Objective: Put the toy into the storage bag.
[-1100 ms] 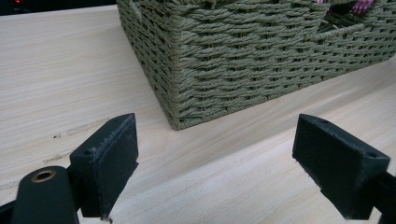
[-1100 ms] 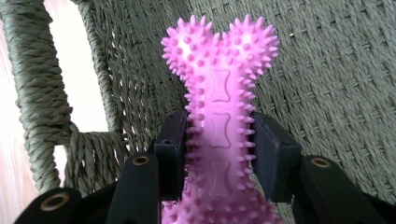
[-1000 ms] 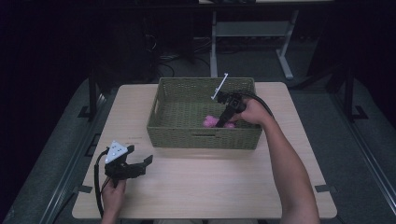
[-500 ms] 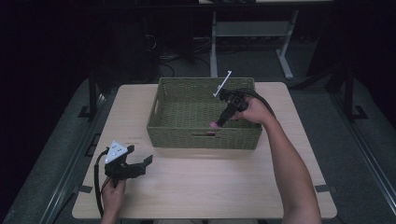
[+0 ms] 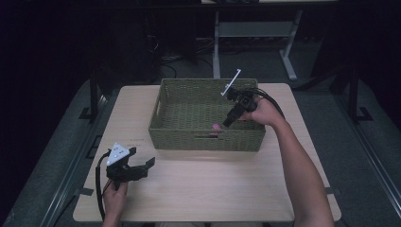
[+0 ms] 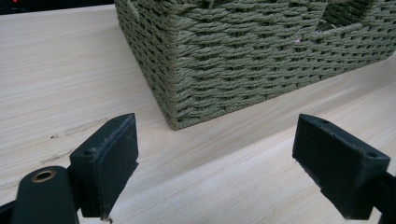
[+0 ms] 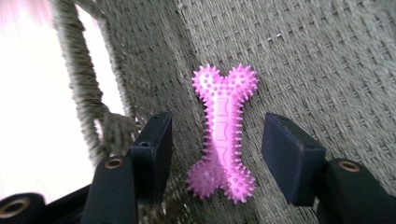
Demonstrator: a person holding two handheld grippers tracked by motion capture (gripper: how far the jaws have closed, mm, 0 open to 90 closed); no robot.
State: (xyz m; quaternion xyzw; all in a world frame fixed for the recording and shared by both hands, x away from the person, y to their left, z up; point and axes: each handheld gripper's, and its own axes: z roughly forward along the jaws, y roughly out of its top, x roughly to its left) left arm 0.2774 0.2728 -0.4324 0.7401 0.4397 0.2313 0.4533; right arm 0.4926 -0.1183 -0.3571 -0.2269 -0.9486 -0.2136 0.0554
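High view: right gripper (image 5: 230, 119) reaches into green woven basket (image 5: 206, 114); pink toy (image 5: 216, 126) a mere speck at basket's near wall. Right gripper view: spiky pink bone lies flat on basket floor, between fingers (image 7: 156, 151) just opening, not touching. Left gripper (image 5: 142, 166) rests on tabletop (image 5: 213, 184) near basket corner, fingers spread, nothing held.

The pink spiky bone-shaped rubbery toy (image 7: 223, 133) looks soft and slightly glossy. The olive-green woven cord basket (image 5: 206, 138) is rough and matt. The pale wood-grain table (image 5: 222, 184) appears smooth, satin-finished.
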